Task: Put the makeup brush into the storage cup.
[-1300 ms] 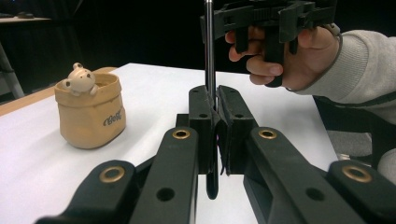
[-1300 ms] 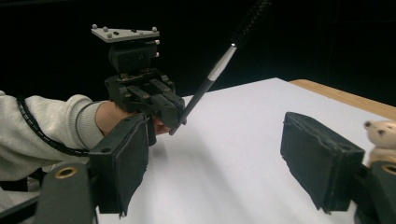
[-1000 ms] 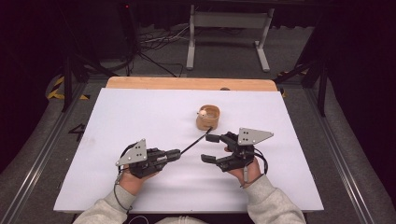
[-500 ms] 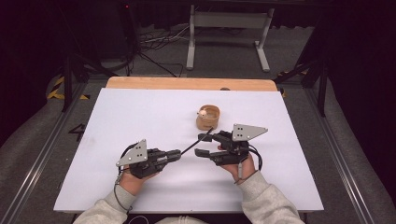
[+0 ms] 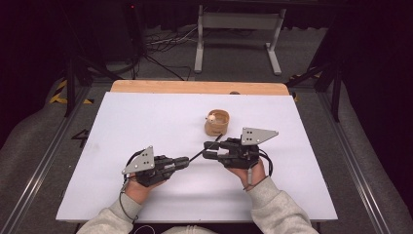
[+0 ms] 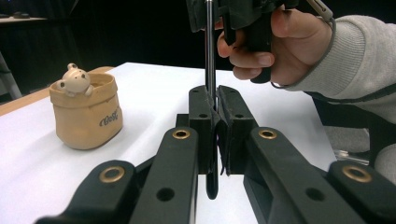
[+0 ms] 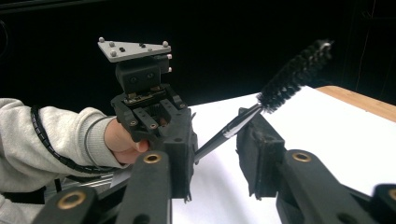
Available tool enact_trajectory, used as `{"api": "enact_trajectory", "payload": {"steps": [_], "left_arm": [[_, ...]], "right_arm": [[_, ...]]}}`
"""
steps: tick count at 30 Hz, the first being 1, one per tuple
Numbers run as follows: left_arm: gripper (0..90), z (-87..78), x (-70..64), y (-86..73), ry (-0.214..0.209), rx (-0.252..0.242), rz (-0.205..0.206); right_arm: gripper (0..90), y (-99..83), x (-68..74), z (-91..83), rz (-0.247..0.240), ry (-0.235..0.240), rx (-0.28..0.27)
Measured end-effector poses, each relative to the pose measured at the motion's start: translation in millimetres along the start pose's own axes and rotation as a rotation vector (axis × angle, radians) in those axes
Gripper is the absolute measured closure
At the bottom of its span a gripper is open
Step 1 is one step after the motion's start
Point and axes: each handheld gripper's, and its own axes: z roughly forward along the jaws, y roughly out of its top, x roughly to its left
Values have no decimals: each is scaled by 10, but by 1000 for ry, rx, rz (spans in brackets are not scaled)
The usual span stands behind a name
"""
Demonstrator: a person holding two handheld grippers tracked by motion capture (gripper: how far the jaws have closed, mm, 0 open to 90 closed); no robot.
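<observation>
A thin brush (image 5: 196,155) with a dark metal stem and black bristles (image 7: 294,74) slants up over the white table. My left gripper (image 5: 184,161) is shut on the stem's lower end, which rises straight out of its jaws (image 6: 211,65). Just right of it, my right gripper (image 5: 208,149) is open, one jaw on either side of the stem (image 7: 229,132). Whether they touch it I cannot tell. The bristle end points toward a small tan pot (image 5: 216,123) with a little bear figure (image 6: 76,79) on its rim.
The white table top (image 5: 146,122) has a wooden strip (image 5: 195,87) along its far edge. Beyond it stand a metal stand (image 5: 234,29) and cables on a dark floor. The pot (image 6: 86,112) sits just past the brush tip.
My right gripper has moved left toward the left gripper and now has its open jaws around the brush stem. The left gripper and pot have stayed put.
</observation>
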Motion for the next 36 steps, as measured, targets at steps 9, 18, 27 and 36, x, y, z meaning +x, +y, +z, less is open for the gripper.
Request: {"api": "enact_trajectory", "payload": {"steps": [9,18,27,36], "left_arm": [[853,23,-18,-5,-5,9,11],[851,39,-20,-19,-3,15,15],[725,20,27,-5,-7,-3,-34],[249,-12,99,41,8,-34,-92]], "right_arm": [[810,9,-35,-18,46,30,-31],[850,29,-6,-2,41,53,-31],[857,55,21,0,35,54,-27],[858,139,17,-51,10,26,-18]]}}
